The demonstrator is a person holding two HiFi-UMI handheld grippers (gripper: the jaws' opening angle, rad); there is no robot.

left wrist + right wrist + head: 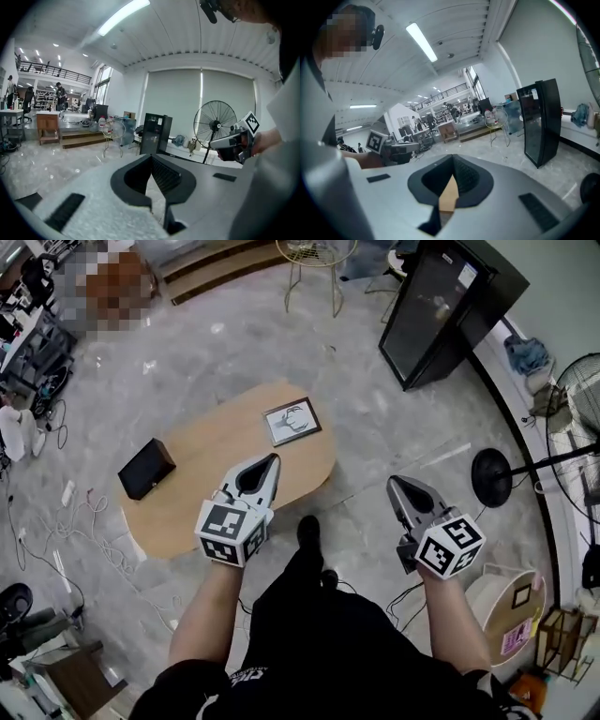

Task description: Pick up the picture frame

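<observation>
On the oval bench, far side, the frame lies flat and untouched. Left tool is clenched, empty, over the near edge and aimed toward the frame; right tool, likewise clenched on nothing, hangs beside the bench. Probably an approach, jaws not opened yet.
</observation>
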